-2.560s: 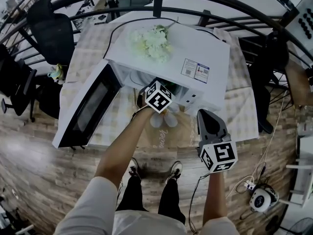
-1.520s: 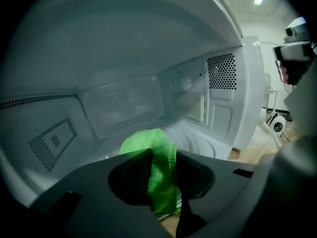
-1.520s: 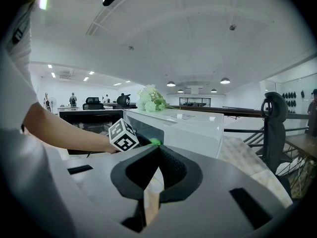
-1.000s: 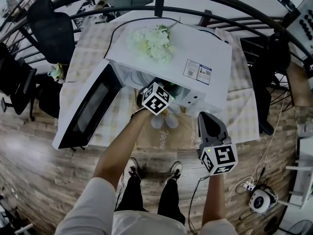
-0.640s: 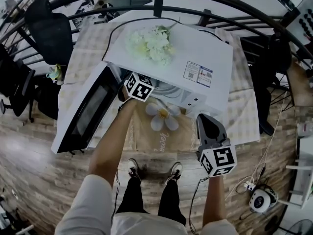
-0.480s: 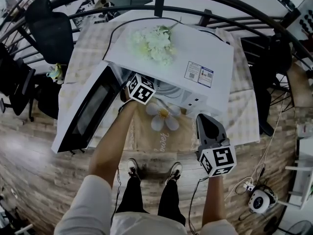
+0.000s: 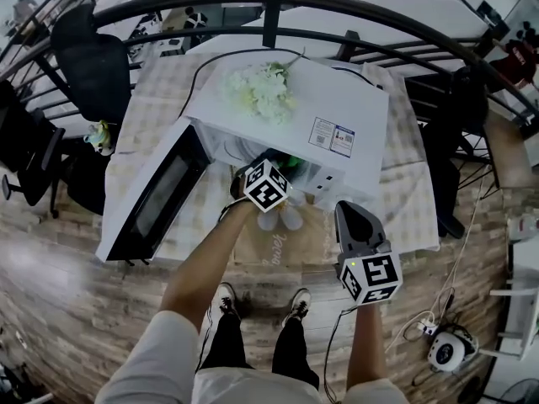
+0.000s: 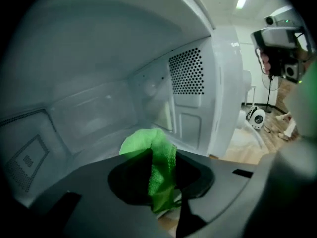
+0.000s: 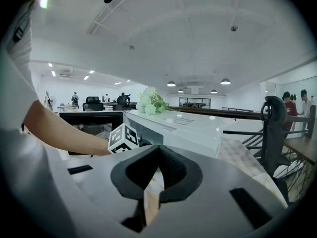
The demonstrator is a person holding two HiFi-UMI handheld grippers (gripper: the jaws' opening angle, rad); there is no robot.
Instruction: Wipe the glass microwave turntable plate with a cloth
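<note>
Dark rubber jaws of the right gripper point(image 7: 349, 213) are pressed together on nothing, parked idle over the tabletop's point(image 7: 406, 213) front edge, clear of the work. The left gripper point(image 8: 159, 175) pinches the green cloth point(image 8: 148, 143) inside the open microwave point(image 7: 337, 99), presumably to rub the glass turntable plate, which is not clearly visible on the cavity floor.
</note>
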